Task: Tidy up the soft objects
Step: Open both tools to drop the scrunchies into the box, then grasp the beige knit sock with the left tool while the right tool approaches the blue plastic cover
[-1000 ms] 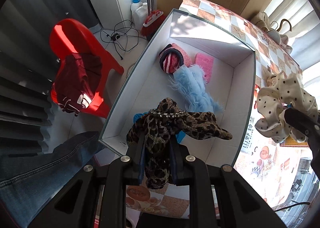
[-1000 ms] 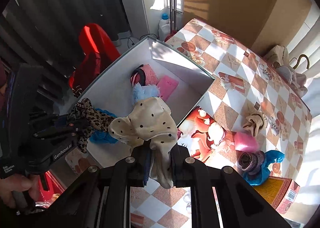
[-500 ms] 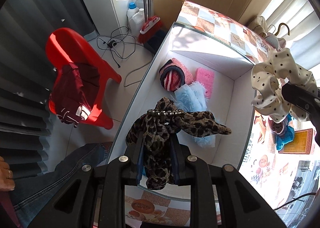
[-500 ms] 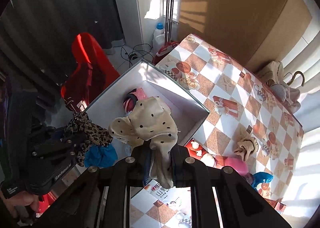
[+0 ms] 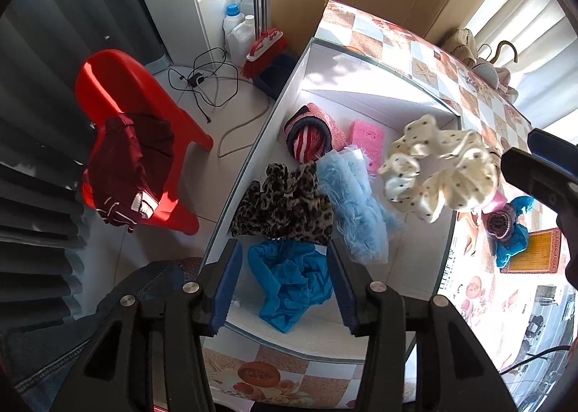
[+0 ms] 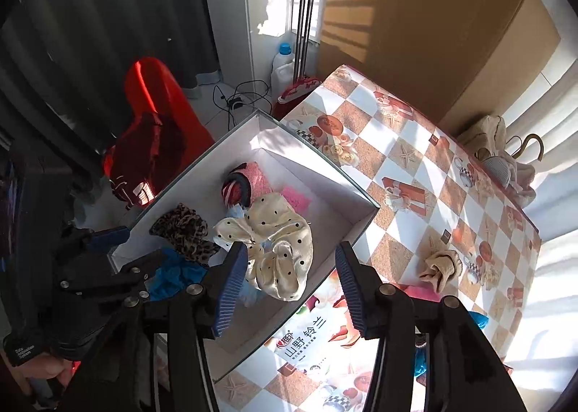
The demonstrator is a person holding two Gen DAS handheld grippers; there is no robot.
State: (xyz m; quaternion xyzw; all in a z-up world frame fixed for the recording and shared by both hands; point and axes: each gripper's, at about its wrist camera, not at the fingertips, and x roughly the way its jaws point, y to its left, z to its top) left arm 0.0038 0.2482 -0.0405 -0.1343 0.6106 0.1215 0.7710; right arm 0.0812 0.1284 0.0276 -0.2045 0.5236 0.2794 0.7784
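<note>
A white box [image 5: 415, 112] stands open-topped at the edge of the checkered surface [image 6: 433, 173]. Inside it lie a leopard-print scrunchie [image 5: 285, 206], crumpled against the left wall, a bright blue cloth [image 5: 289, 282] bunched just below it, a pale blue fuzzy piece [image 5: 357, 209] stretched along the middle, a red-and-white striped knit item [image 5: 310, 135] and a flat pink fluffy pad [image 5: 366, 135] toward the far end. A cream scrunchie with black dots [image 6: 274, 249] sits over the box interior, ruffled. On the surface beyond the box lie a beige scrunchie [image 6: 440, 267], a dark knit item [image 5: 500, 222] and a blue scrunchie [image 5: 513, 242].
</note>
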